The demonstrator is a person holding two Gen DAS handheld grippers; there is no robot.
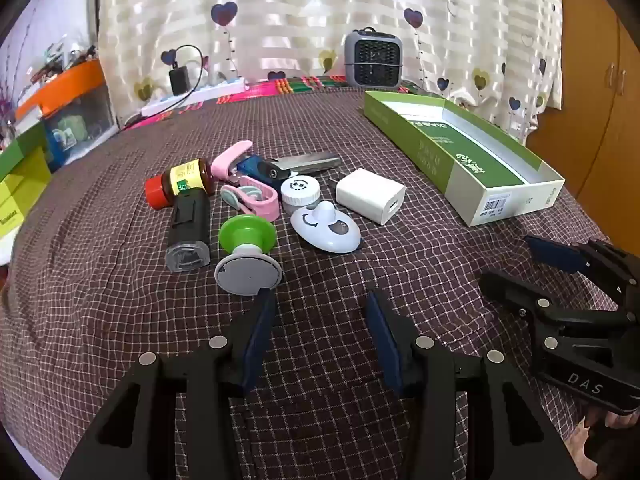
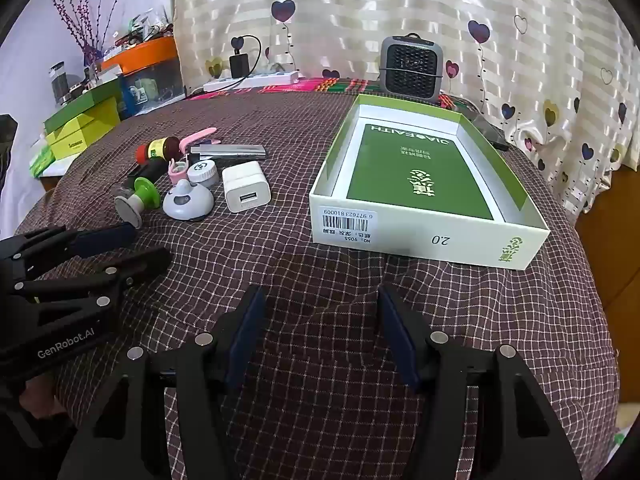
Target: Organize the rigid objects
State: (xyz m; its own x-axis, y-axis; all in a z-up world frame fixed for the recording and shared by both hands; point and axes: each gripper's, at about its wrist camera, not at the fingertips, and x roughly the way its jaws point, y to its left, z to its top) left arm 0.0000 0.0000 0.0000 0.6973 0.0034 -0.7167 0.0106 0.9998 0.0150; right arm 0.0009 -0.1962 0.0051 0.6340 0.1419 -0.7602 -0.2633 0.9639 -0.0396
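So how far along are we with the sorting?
Nothing looks done: the green box holds no items. Nothing in hand: left gripper and right gripper are open and empty. All left: white charger, green stamp, brown bottle and the others sit clustered on the cloth.

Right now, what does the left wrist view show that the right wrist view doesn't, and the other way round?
Only the left wrist view shows the black cartridge whole, lying beside the green-topped stamp, and the right gripper from the side, open and empty.

Only the right wrist view shows the green box head-on: its barcode label, its whole floor with nothing loose in it, plus the left gripper side-on, open.

Both show the checked cloth, the pile with the white charger and red-capped bottle, and the grey fan behind.
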